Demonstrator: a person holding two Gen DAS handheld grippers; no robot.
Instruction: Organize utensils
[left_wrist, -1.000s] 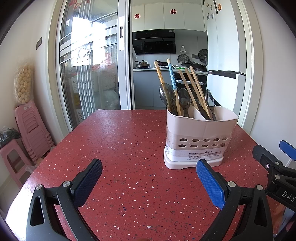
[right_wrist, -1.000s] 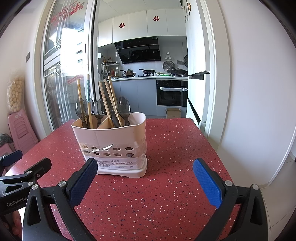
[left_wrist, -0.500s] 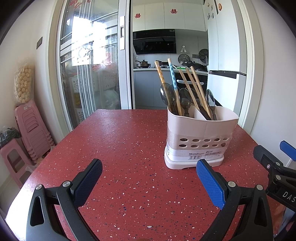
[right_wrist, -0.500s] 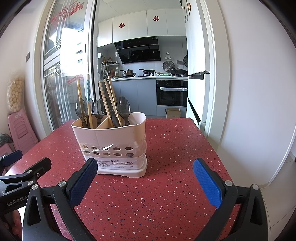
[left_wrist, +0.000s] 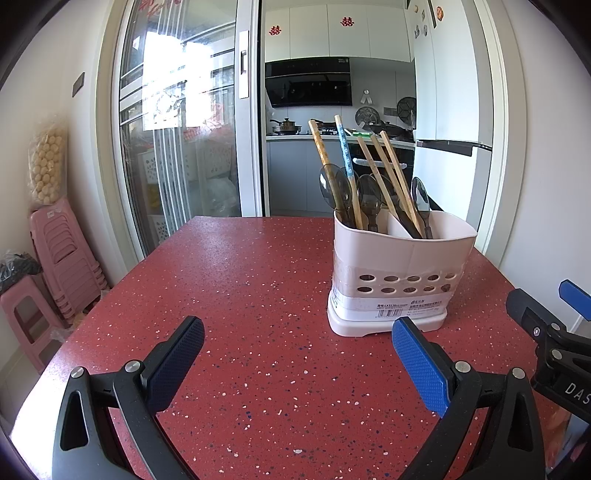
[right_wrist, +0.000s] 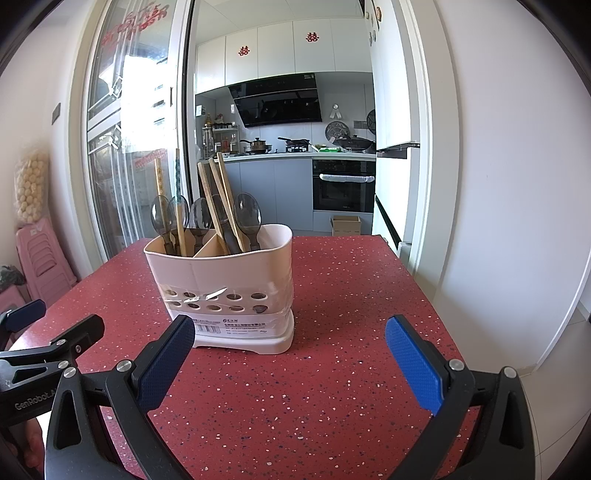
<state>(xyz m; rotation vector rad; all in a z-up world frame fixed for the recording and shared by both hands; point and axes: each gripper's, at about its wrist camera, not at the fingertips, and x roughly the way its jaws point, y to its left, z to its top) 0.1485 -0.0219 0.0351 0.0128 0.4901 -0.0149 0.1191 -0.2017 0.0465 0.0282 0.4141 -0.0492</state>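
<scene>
Left wrist view shows almost nothing has changed in the last second: your left gripper (left_wrist: 297, 341) and right gripper (right_wrist: 290, 339) stay wide apart and hold nothing. The holder (left_wrist: 400, 275) stands toward the table's (left_wrist: 240, 280) far right side, with spoons (right_wrist: 247, 214) and chopsticks (left_wrist: 395, 177) mixed in both halves. No utensils lie loose on the table. That fits sorting either to come or finished.
</scene>
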